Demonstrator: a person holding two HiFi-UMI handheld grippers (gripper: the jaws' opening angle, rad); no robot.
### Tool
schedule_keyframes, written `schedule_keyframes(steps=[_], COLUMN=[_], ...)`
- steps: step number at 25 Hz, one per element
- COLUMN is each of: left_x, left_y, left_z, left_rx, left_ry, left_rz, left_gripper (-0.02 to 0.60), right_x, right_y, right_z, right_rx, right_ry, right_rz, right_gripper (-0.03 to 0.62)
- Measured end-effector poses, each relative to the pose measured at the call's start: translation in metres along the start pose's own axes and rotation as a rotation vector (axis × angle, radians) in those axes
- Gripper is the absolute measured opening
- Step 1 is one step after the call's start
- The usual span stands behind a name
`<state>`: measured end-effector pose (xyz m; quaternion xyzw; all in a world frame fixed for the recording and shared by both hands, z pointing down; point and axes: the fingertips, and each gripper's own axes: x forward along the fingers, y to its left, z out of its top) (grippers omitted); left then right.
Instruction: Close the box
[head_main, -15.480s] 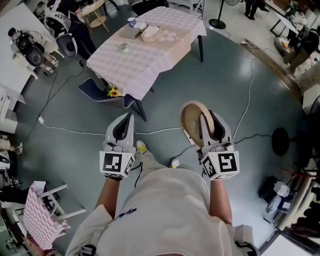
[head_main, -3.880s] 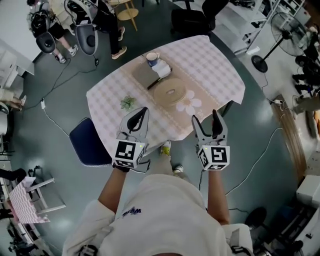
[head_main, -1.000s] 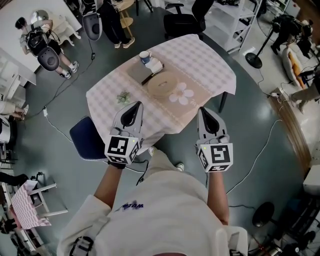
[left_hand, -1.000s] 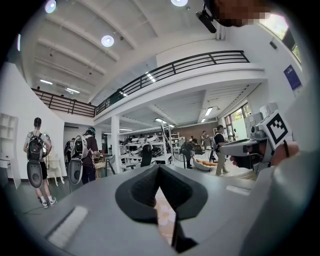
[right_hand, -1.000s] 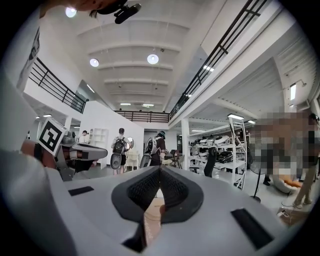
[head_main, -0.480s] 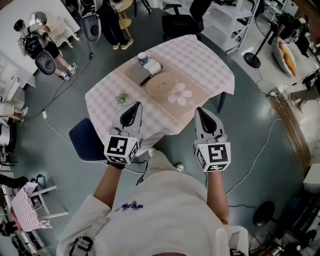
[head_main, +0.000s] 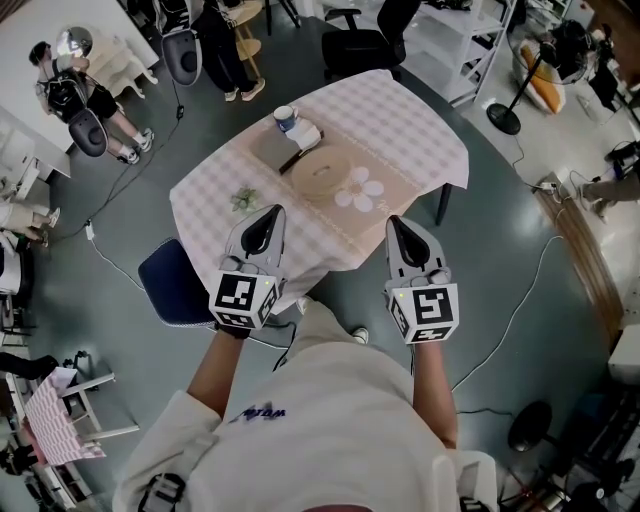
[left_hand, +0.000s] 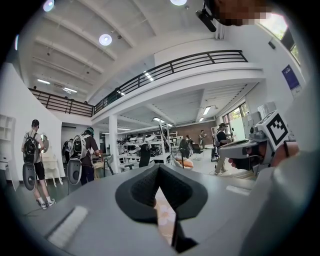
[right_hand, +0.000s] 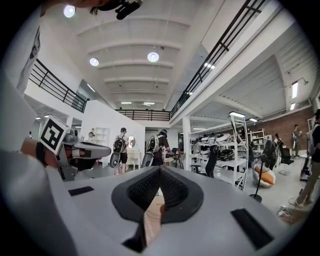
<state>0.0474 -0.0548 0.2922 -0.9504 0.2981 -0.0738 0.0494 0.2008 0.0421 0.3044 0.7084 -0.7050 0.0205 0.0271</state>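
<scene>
The round tan box (head_main: 322, 172) sits mid-table on the checked cloth (head_main: 400, 115), its flat lid resting on top. My left gripper (head_main: 272, 211) hovers above the table's near edge, jaws shut and empty; in the left gripper view its tips (left_hand: 159, 170) meet with nothing between them. My right gripper (head_main: 393, 222) is level with it, just off the table's near right edge, also shut and empty, and its tips (right_hand: 160, 169) are closed together. Both grippers are short of the box and apart from it.
Behind the box lie a grey flat pad (head_main: 273, 148), a cup (head_main: 286, 117) and a white cloth (head_main: 307, 133). A small plant (head_main: 243, 198) and a white flower mat (head_main: 366, 188) are nearer. A blue chair (head_main: 172, 282) is tucked at the left. People stand at the far left.
The right gripper has drifted slightly left and toward the table. The left gripper and the things on the table look unchanged.
</scene>
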Motion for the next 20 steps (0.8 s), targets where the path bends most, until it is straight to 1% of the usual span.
schedule_keyframes(steps=[6,16,20], left_x=[-0.001,0.009,0.010], left_y=[0.002,-0.016,-0.018], left_z=[-0.009,-0.012,-0.012], left_rx=[0.015,0.024,0.025], left_ry=[0.022,0.048,0.056], left_rz=[0.010,-0.050,-0.056], left_gripper=[0.000,0.000,0.000], right_x=[-0.002,0.000,-0.001], right_y=[0.004,0.010,0.010], right_z=[-0.001,-0.011,-0.012], right_rx=[0.021,0.050,0.060], right_ry=[-0.004,0.014,0.018], right_rz=[0.003,0.016,0.021], right_gripper=[0.003,0.003,0.003])
